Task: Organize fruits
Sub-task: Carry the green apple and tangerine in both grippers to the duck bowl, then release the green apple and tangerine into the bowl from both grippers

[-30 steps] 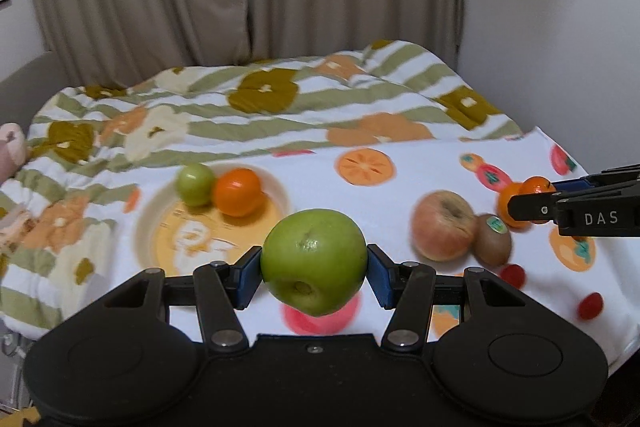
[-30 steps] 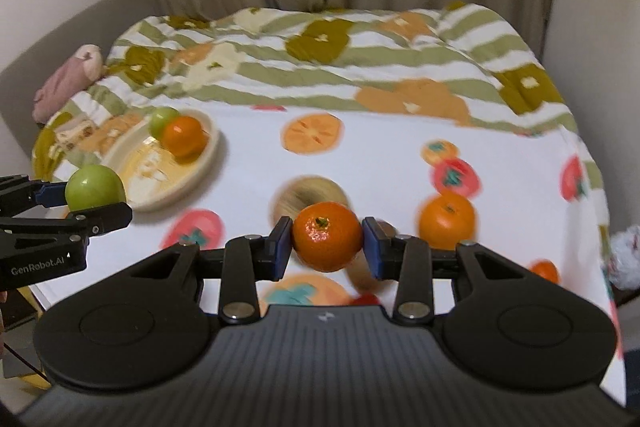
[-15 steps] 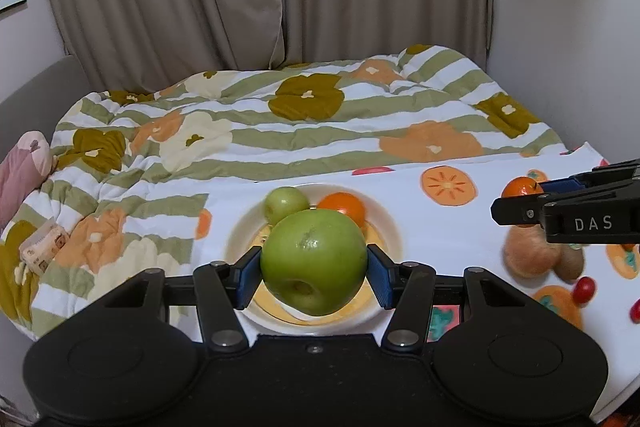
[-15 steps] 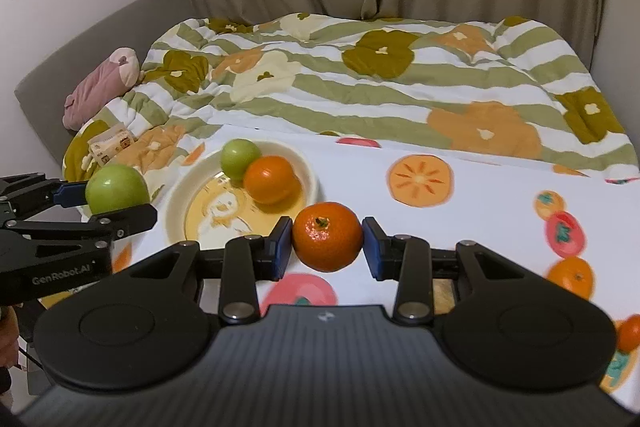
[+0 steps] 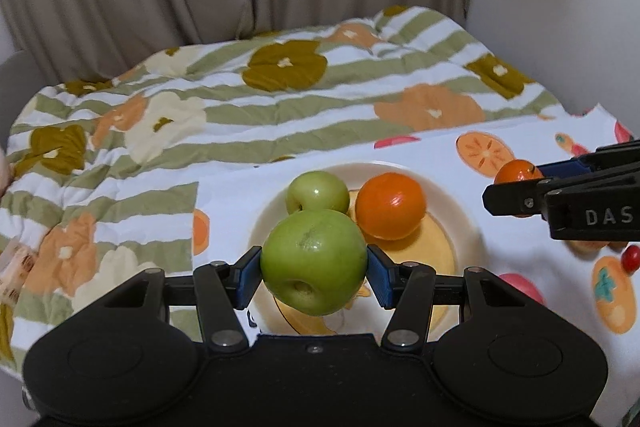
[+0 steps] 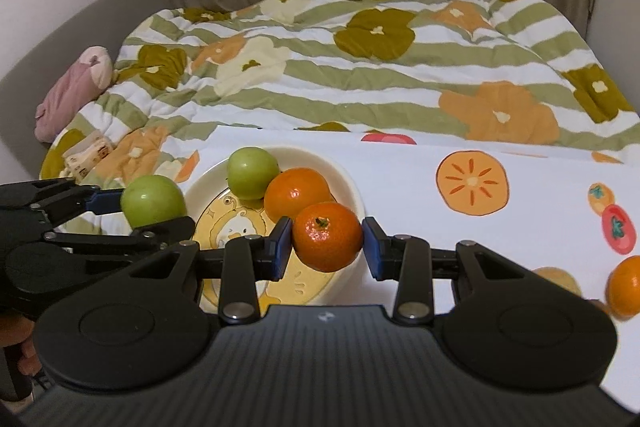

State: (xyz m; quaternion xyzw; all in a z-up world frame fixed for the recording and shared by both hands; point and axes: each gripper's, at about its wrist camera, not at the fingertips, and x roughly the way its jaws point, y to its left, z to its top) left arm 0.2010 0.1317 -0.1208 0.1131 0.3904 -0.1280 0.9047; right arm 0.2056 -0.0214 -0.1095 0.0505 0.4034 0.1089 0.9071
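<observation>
While both grippers hover over a cream plate (image 5: pixel 448 203) on a fruit-print cloth (image 6: pixel 500 227), each grips one fruit. Blue pads of the left gripper (image 5: pixel 315 273) clamp a big green apple (image 5: pixel 314 261) above the plate's near side. Jaws of the right gripper (image 6: pixel 327 242) pinch a tangerine (image 6: pixel 327 235) above the plate's right edge. On the plate lie a small apple (image 5: pixel 317 191) and an orange (image 5: pixel 390 205), touching. Behind spreads a flowered quilt (image 6: pixel 360 67).

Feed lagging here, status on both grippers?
Left gripper shut on large green apple. Right gripper shut on orange mandarin. Cream plate half full.
</observation>
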